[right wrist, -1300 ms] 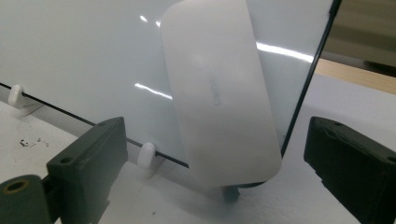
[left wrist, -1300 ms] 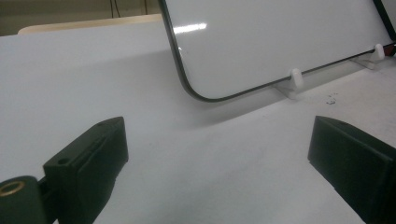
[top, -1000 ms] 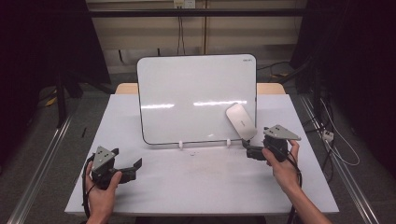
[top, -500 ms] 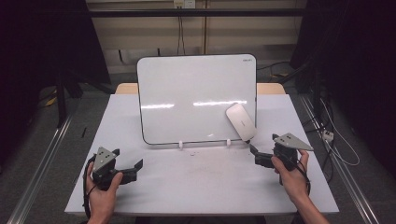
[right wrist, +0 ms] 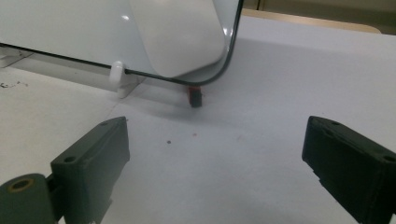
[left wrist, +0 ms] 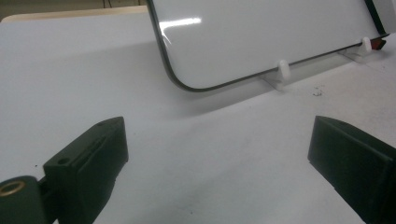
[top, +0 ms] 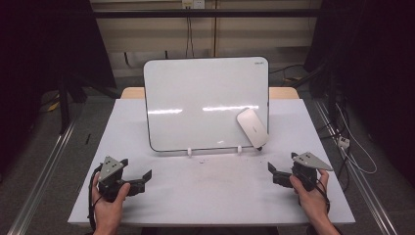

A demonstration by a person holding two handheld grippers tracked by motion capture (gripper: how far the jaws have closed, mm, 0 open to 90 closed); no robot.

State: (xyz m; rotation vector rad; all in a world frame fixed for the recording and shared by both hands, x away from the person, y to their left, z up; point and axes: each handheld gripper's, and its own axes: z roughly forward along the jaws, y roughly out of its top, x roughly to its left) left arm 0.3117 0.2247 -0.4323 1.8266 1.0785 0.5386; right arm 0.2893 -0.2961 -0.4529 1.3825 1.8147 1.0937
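The left gripper (top: 142, 177) and the right gripper (top: 272, 172) rest low on the white table (top: 210, 196), each held in a hand, with jaws spread wide apart and nothing between them. Ahead of both sets of fingers stands a whiteboard (top: 205, 103), propped on two small white clips; its top is cut off in both gripper views. A white eraser (top: 252, 128) clings to the board's lower corner ahead of the right gripper's fingers. Just below that corner sits a small red-and-dark object (right wrist: 194, 97), too small to identify. Bare table lies between the fingers and the board. Each gripper sits near its own side edge and the near edge.
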